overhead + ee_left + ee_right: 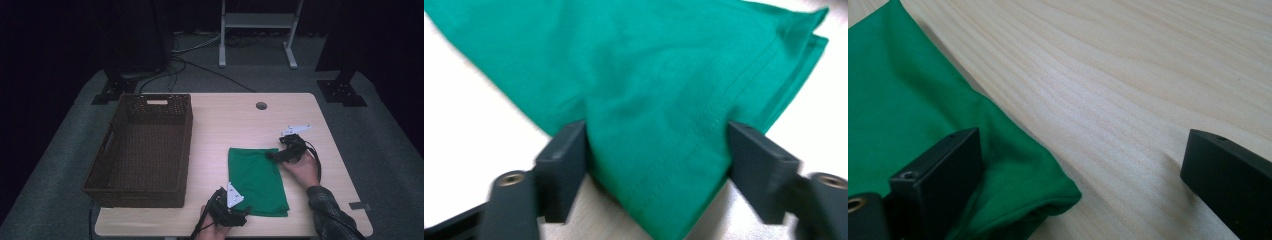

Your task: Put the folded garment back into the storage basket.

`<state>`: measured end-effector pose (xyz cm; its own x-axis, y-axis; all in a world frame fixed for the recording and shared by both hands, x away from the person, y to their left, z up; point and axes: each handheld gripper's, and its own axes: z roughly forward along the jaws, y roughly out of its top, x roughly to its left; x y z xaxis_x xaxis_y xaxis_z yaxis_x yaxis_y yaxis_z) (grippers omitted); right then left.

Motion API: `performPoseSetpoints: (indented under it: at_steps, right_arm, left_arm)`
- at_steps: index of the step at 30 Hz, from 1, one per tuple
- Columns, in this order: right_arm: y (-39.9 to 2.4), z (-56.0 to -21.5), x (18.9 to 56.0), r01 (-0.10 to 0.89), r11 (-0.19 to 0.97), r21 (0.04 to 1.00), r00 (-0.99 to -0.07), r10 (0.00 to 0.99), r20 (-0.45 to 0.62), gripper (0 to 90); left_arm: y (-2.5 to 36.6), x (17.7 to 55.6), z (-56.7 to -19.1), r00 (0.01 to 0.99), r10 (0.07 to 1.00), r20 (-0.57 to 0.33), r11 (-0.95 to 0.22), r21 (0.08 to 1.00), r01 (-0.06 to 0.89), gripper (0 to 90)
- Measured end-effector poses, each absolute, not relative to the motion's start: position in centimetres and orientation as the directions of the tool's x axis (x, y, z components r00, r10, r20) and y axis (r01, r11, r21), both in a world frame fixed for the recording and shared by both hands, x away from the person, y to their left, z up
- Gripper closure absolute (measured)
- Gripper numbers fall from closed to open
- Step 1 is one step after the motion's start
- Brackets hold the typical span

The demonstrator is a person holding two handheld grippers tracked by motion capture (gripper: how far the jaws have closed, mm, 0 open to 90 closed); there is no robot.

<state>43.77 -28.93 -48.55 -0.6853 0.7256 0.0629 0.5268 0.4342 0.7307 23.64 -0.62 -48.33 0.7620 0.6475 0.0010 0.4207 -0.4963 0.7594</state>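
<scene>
Cloth [257, 181] folded near the desk's [225, 120] front edge.
Left gripper [656, 150] pinches its corner; right gripper [1080, 165] gapes wide at its far edge.

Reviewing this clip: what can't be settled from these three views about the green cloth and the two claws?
- Left claw, left gripper view: the green cloth bulges between the jaws; motion blur hides whether the pads press it.
- Right claw, right gripper view: the left jaw covers the cloth edge; contact is unclear.
- Wicker basket, high view: the near wall hides part of its floor.
</scene>
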Motion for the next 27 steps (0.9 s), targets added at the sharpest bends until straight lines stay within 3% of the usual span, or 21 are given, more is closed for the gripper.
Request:
performPoseSetpoints:
  at_steps: [3, 5, 8, 15, 21, 27]
  right_arm:
    - [-28.9, -48.6, 43.8, 0.526, 0.435, 0.731, -0.686, 0.725, 0.062, 2.4]
    - [-28.9, -48.6, 43.8, 0.525, 0.436, 0.731, -0.687, 0.724, 0.061, 2.4]
    - [-28.9, -48.5, 43.8, 0.524, 0.437, 0.731, -0.689, 0.722, 0.062, 2.4]
    - [-29.6, -48.4, 43.5, 0.560, 0.374, 0.739, -0.685, 0.711, 0.160, 2.9]
    - [-28.7, -48.4, 42.7, 0.543, 0.384, 0.747, -0.697, 0.701, 0.147, 9.2]
    - [-28.3, -48.3, 41.5, 0.505, 0.400, 0.765, -0.727, 0.675, 0.126, 40.0]
  left_arm:
    - [-0.5, 23.5, -48.3, 0.754, 0.657, 0.000, -0.484, 0.767, 0.422, 45.4]
    - [-0.5, 23.5, -48.3, 0.757, 0.653, -0.002, -0.481, 0.771, 0.417, 59.4]
    - [-0.4, 23.6, -48.3, 0.756, 0.654, -0.006, -0.478, 0.772, 0.419, 69.9]
    - [-0.4, 23.6, -48.3, 0.758, 0.652, -0.007, -0.477, 0.774, 0.417, 71.5]
    - [-0.4, 23.6, -48.3, 0.759, 0.651, -0.004, -0.480, 0.773, 0.415, 71.4]
    - [-0.4, 23.6, -48.3, 0.759, 0.651, -0.006, -0.479, 0.772, 0.417, 71.4]
